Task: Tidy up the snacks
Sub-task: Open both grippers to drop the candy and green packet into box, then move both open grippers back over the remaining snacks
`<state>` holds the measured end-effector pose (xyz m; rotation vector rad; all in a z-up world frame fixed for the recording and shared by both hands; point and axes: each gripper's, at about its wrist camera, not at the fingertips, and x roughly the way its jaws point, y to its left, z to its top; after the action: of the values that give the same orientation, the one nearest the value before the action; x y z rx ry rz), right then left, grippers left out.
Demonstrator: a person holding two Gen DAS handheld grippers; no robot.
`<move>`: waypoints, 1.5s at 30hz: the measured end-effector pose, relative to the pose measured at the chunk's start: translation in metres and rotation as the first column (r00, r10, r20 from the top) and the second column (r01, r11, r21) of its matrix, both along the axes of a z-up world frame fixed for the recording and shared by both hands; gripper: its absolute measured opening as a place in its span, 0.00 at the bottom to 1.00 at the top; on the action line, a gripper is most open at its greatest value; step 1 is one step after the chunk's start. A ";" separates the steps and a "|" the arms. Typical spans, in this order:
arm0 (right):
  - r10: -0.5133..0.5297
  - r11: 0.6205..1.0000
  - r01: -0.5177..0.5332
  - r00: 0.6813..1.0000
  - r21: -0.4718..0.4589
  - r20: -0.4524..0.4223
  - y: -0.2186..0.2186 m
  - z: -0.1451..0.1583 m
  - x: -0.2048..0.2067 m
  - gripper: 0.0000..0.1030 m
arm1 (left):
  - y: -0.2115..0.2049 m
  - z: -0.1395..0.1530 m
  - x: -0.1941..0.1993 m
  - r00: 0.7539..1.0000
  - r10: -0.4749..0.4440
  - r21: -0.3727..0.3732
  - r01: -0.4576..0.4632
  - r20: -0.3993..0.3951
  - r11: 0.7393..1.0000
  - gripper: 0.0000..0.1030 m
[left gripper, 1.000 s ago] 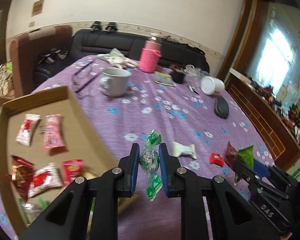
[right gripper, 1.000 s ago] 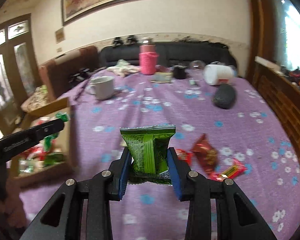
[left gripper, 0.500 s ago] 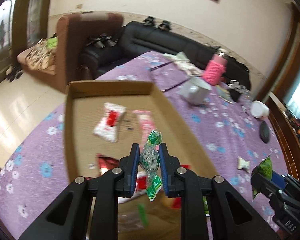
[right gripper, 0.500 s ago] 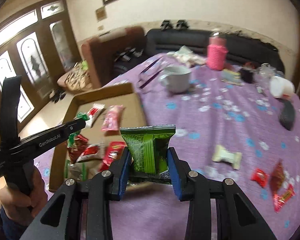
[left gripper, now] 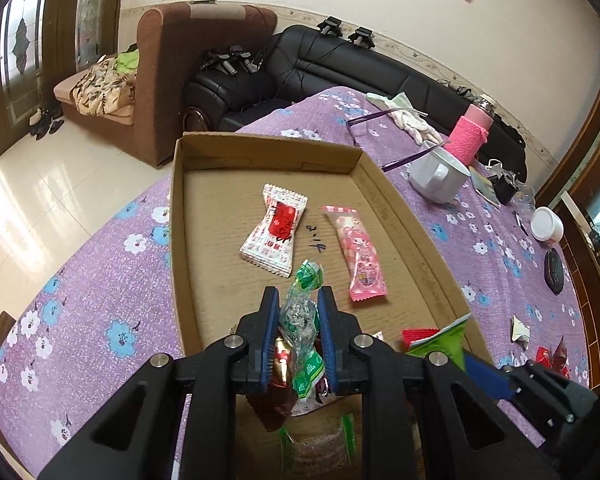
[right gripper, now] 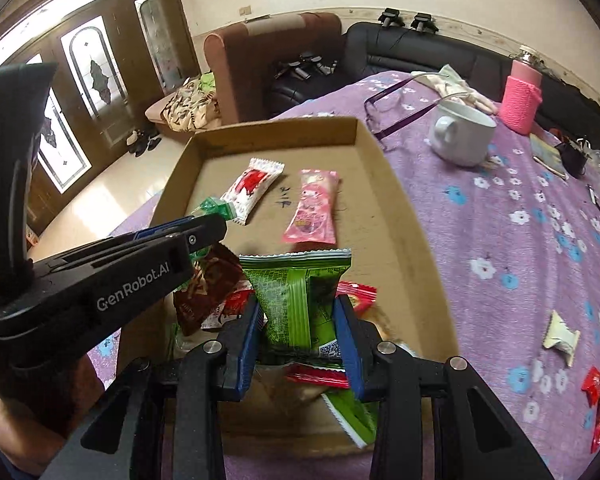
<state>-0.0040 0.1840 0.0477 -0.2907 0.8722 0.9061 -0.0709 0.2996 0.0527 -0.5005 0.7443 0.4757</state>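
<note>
My left gripper (left gripper: 299,340) is shut on a clear candy with green twisted ends (left gripper: 302,312), held above the near half of a shallow cardboard tray (left gripper: 268,148). My right gripper (right gripper: 300,336) is shut on a green snack packet (right gripper: 298,292), also over the tray (right gripper: 284,128)'s near end. In the right wrist view the left gripper (right gripper: 216,220) reaches in from the left with the candy's green end (right gripper: 214,206) showing. A white-and-red packet (left gripper: 274,232) and a pink packet (left gripper: 358,254) lie flat in the tray. Red, brown and green wrappers (right gripper: 208,284) are piled at its near end.
The tray sits on a purple flowered tablecloth (right gripper: 520,232). A white mug (right gripper: 460,132), purple glasses (right gripper: 396,108), a pink knitted bottle (right gripper: 522,96) and a white lid (left gripper: 546,226) stand beyond. A pale wrapper (right gripper: 560,336) and red wrappers (right gripper: 598,400) lie at the right. Sofas stand behind.
Both grippers have swung left from the loose snacks on the cloth to above the tray, each still gripping its snack. The tray now fills the middle of both views.
</note>
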 end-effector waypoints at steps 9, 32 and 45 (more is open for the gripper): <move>-0.008 1.000 0.008 1.000 0.017 -0.004 0.000 -0.002 0.000 0.40 | 0.001 -0.001 -0.002 1.000 -0.002 -0.018 0.002 0.013 1.000 0.19; -0.157 0.963 0.166 0.986 0.211 -0.061 -0.085 0.029 0.023 0.46 | -0.030 0.029 -0.003 0.997 -0.054 0.024 0.053 0.050 0.998 0.27; -0.387 0.868 0.392 0.919 0.306 -0.077 -0.233 0.036 0.061 0.46 | -0.112 0.042 0.030 0.969 -0.246 0.103 0.243 0.025 0.965 0.28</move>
<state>0.0574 -0.0490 0.0841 0.1695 0.7468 0.6529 -0.0408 0.1876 0.0947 -0.3177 0.7317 0.2703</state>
